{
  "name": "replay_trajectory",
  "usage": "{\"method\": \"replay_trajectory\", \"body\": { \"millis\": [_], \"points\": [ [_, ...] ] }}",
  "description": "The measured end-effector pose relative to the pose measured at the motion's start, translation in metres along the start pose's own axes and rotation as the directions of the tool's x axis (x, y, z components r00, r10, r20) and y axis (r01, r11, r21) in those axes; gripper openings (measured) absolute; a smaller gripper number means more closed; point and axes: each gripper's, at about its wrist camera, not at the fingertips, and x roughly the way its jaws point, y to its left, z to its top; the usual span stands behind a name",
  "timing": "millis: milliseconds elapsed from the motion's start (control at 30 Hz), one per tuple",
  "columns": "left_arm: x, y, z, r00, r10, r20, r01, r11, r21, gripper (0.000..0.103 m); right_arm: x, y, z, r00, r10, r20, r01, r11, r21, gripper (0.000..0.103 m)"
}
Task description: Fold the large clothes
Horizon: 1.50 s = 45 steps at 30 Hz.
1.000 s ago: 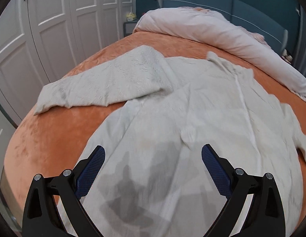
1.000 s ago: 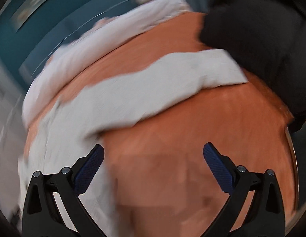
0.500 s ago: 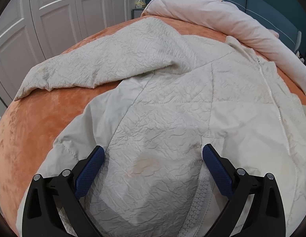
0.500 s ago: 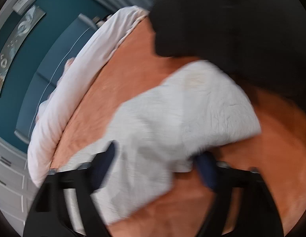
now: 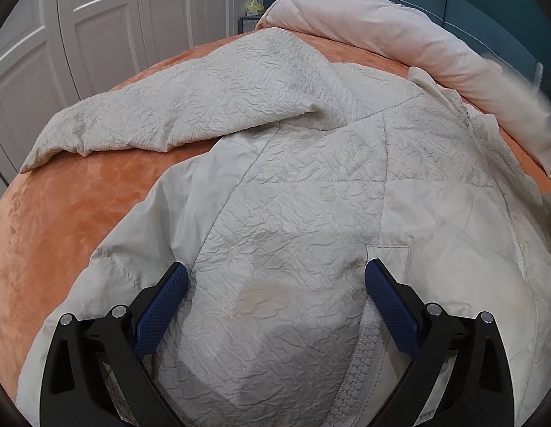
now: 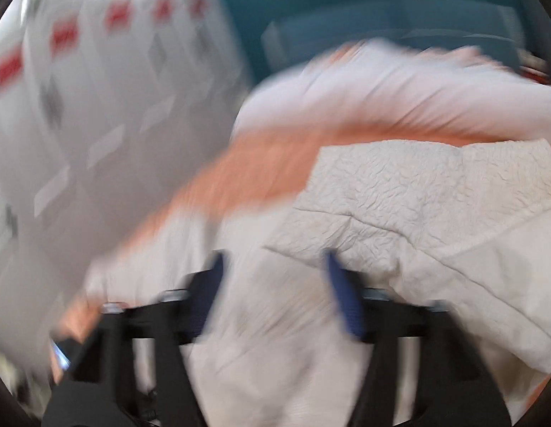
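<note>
Lying spread across the orange bed (image 5: pixel 62 213), the cream jacket (image 5: pixel 293 195) has one sleeve (image 5: pixel 176 114) stretched toward the bed's left edge, with a pale duvet (image 5: pixel 400 35) bunched along the head end. The left gripper (image 5: pixel 275 284) stands spread wide over the jacket's hem beside the zip — nothing pinched. The right gripper (image 6: pixel 275 284) is badly blurred — its jaws are opening with jacket cloth between them, though whether the pads press it I cannot tell.

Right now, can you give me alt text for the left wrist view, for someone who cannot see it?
A crinkled cream jacket lies spread on an orange bedspread, with the left gripper open over its lower front, blue pads either side of a faint stain beside the zipper. One sleeve stretches left toward white wardrobe doors; a pale duvet lies bunched behind.
</note>
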Motion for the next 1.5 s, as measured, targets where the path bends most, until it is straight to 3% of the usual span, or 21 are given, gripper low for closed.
{"method": "replay_trajectory", "body": {
  "millis": [100,200,300,433,500,633,700,767,800,867,900,933,1033,1167,1300,1367,1500],
  "points": [
    [0.001,0.004,0.001,1.0,-0.024,-0.005,0.024,1.0,-0.015,0.098,0.029,0.039,-0.034,0.995,0.02,-0.098,-0.028,0.996,-0.089,0.062],
    [-0.002,0.007,0.006,0.998,-0.063,-0.018,0.063,0.998,-0.032,0.098,0.003,0.047,-0.067,0.997,-0.008,-0.083,-0.001,0.995,-0.101,0.063],
    [-0.01,0.008,0.025,0.981,-0.194,-0.019,0.192,0.979,-0.075,0.098,-0.043,-0.008,-0.067,0.995,-0.089,-0.034,0.088,0.996,-0.019,0.066],
    [-0.022,-0.011,0.066,0.958,-0.284,0.052,0.288,0.945,-0.157,0.098,-0.089,-0.079,-0.07,0.971,-0.238,-0.001,0.236,0.96,0.15,0.066],
    [-0.007,-0.036,0.092,0.94,-0.34,0.027,0.34,0.926,-0.163,0.098,-0.107,-0.106,-0.075,0.952,-0.306,0.012,0.297,0.93,0.216,0.066],
    [0.047,-0.079,0.125,0.933,-0.357,-0.047,0.344,0.922,-0.178,0.098,-0.123,-0.143,-0.077,0.92,-0.391,0.033,0.366,0.885,0.287,0.066],
    [0.071,-0.091,0.131,0.919,-0.383,-0.099,0.358,0.911,-0.204,0.098,-0.121,-0.154,-0.079,0.913,-0.406,0.025,0.38,0.873,0.307,0.065],
    [0.091,-0.096,0.13,0.919,-0.372,-0.132,0.337,0.913,-0.229,0.088,-0.115,-0.163,-0.083,0.914,-0.405,0.012,0.379,0.864,0.331,0.065],
    [0.093,-0.098,0.131,0.922,-0.367,-0.124,0.334,0.915,-0.225,0.078,-0.113,-0.166,-0.085,0.916,-0.401,0.006,0.375,0.862,0.341,0.065],
    [0.091,-0.103,0.136,0.906,-0.409,-0.108,0.389,0.905,-0.171,0.022,-0.106,-0.171,-0.088,0.919,-0.394,-0.005,0.37,0.858,0.356,0.065],
    [0.087,-0.105,0.139,0.911,-0.4,-0.101,0.385,0.912,-0.141,0.011,-0.106,-0.172,-0.086,0.919,-0.393,-0.007,0.37,0.859,0.355,0.065],
    [0.077,-0.1,0.143,0.905,-0.422,-0.06,0.413,0.903,-0.117,0.001,-0.105,-0.171,-0.087,0.92,-0.391,-0.007,0.368,0.861,0.35,0.065],
    [0.048,-0.076,0.152,0.892,-0.452,0.02,0.452,0.888,-0.086,0.001,-0.107,-0.167,-0.082,0.925,-0.38,0.01,0.356,0.873,0.333,0.063],
    [0.026,-0.052,0.145,0.901,-0.432,0.043,0.434,0.9,-0.045,0.001,-0.112,-0.155,-0.066,0.924,-0.378,0.067,0.344,0.894,0.288,0.063],
    [0.046,-0.039,0.122,0.935,-0.353,-0.029,0.353,0.936,-0.015,0.003,-0.101,-0.157,-0.054,0.931,-0.359,0.062,0.326,0.897,0.299,0.062],
    [0.065,-0.04,0.108,0.944,-0.32,-0.075,0.319,0.947,-0.028,0.004,-0.084,-0.16,-0.051,0.938,-0.346,0.03,0.323,0.902,0.286,0.044],
    [0.073,-0.047,0.097,0.957,-0.283,-0.063,0.283,0.959,-0.006,0.008,-0.049,-0.17,-0.059,0.932,-0.356,-0.064,0.36,0.897,0.258,0.021]
  ]
}}
